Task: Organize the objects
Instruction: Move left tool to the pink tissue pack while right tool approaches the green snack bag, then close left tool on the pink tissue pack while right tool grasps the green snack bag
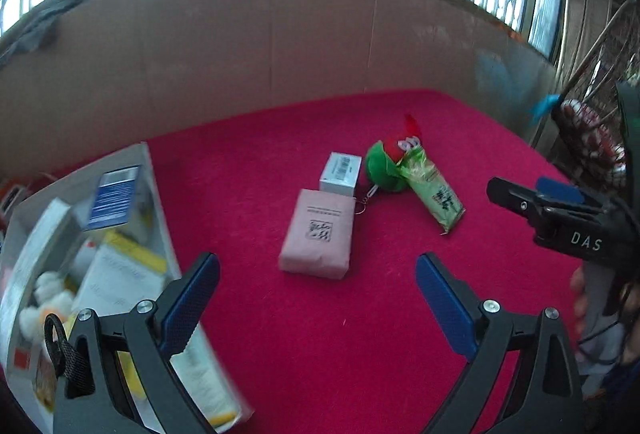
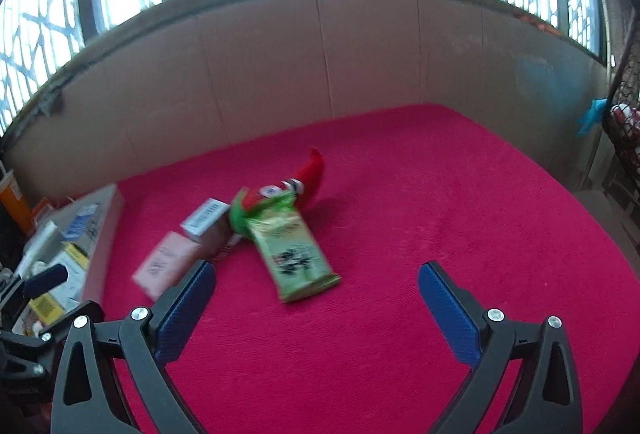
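Observation:
Four objects lie together on the red cloth (image 1: 320, 334): a pink packet (image 1: 318, 235), a small white box (image 1: 341, 172), a green and red plush toy (image 1: 390, 160) and a green snack packet (image 1: 436, 196). My left gripper (image 1: 318, 276) is open and empty just short of the pink packet. My right gripper (image 2: 318, 280) is open and empty too, with the green snack packet (image 2: 298, 254) just beyond its fingertips. The right gripper (image 1: 536, 198) also shows at the right of the left wrist view.
A grey box (image 1: 150, 170) full of cartons and soft items stands at the left edge of the cloth. A cardboard wall (image 1: 260, 46) backs the cloth under barred windows. A wire rack (image 1: 600, 122) stands at the far right.

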`<state>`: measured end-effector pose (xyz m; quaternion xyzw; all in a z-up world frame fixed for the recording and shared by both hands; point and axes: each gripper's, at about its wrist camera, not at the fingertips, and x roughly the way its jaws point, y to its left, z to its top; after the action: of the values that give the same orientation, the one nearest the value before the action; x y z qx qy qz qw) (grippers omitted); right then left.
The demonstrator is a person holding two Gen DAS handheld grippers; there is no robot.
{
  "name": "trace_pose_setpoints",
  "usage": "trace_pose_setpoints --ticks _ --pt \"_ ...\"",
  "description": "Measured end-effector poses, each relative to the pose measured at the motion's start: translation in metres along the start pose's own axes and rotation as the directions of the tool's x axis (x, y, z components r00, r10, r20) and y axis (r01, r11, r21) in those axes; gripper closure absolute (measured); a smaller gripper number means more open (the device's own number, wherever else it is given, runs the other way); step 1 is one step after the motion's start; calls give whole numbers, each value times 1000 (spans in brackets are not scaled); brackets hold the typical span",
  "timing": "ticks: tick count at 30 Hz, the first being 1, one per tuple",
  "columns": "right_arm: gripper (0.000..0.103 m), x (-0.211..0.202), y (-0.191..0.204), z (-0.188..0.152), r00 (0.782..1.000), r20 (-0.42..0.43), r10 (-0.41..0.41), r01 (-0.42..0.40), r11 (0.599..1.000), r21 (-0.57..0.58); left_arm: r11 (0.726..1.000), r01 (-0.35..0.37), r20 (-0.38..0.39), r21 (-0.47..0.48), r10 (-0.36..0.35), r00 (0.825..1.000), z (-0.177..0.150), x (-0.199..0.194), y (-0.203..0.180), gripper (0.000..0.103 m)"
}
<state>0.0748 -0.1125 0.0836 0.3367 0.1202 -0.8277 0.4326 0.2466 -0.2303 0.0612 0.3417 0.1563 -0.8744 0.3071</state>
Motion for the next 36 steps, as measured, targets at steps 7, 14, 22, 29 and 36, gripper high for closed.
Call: trace_pose_setpoints --ticks 7,14,22,29,36 --pt "0 57 4 8 989 -133 57 -70 993 -92 999 -41 -138 -18 38 990 15 55 -2 5" --pt "0 93 6 9 979 -189 71 -91 991 -100 997 -77 -200 -27 70 977 24 88 -3 5" --pt "8 94 1 11 982 -174 70 -88 992 -95 995 -100 -219 -28 92 971 22 103 0 5" --pt "29 92 8 10 985 -162 65 -86 988 -125 995 -97 -194 -17 92 977 21 104 -4 26" --pt "64 89 3 9 988 -145 50 -65 993 -100 995 -77 -138 -62 68 988 11 89 1 52"
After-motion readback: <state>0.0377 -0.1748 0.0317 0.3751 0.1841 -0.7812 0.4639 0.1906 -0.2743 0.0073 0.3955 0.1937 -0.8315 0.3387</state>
